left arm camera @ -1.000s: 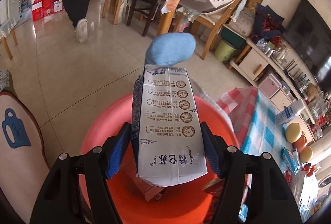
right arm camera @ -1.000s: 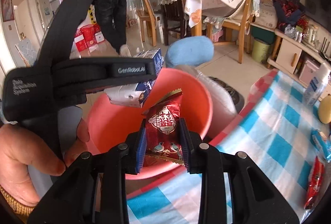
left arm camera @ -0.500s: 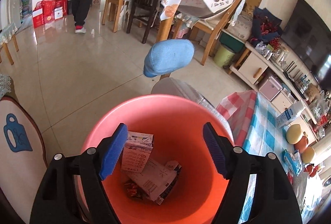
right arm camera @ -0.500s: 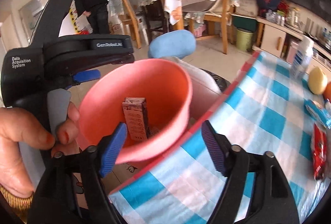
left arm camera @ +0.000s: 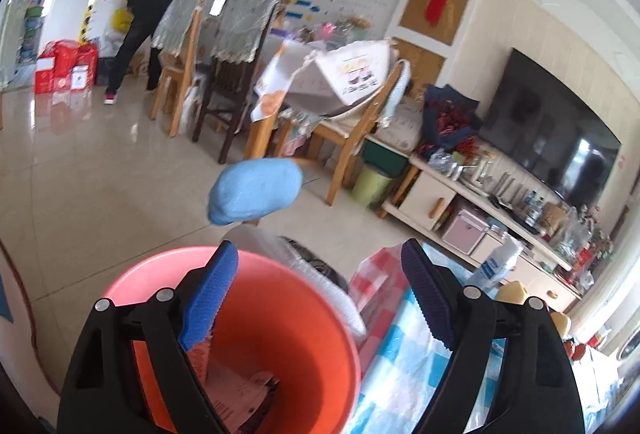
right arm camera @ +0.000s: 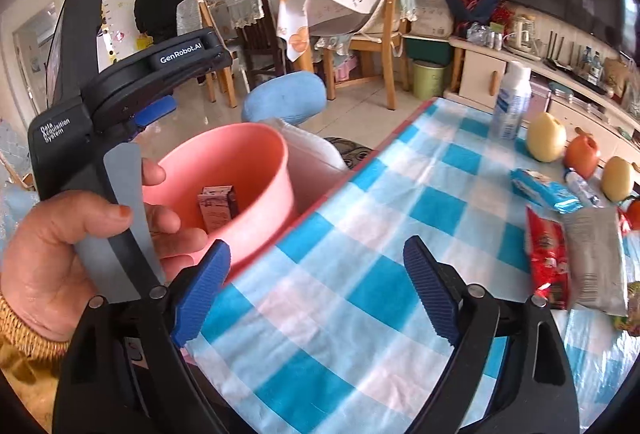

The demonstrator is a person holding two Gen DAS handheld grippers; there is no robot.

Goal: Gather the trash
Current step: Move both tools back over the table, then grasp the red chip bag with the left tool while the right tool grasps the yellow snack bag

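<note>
A pink-orange plastic bucket (left arm camera: pixel 280 338) stands beside the checked table; it also shows in the right wrist view (right arm camera: pixel 240 169). Cartons and wrappers lie inside it (left arm camera: pixel 240 390), one carton upright (right arm camera: pixel 218 211). My left gripper (left arm camera: pixel 320 298) is open and empty, above the bucket's right rim; its body shows in the right wrist view (right arm camera: pixel 152 73). My right gripper (right arm camera: pixel 316 298) is open and empty over the blue checked tablecloth (right arm camera: pixel 360 294). On the table's right lie a red wrapper (right arm camera: pixel 548 258), a grey packet (right arm camera: pixel 596 258) and a blue packet (right arm camera: pixel 544 189).
A spray bottle (right arm camera: pixel 512 101), two yellow fruits (right arm camera: pixel 546 137) and an orange bottle (right arm camera: pixel 582 153) stand at the table's far side. A blue cushioned stool (left arm camera: pixel 256 189) is behind the bucket. Chairs, a green bin (left arm camera: pixel 372 185) and a person (left arm camera: pixel 156 17) are further back.
The left gripper let go of the milk carton and the right let go of the red wrapper; both dropped into the bucket. Both grippers opened. The right one swung right over the table.
</note>
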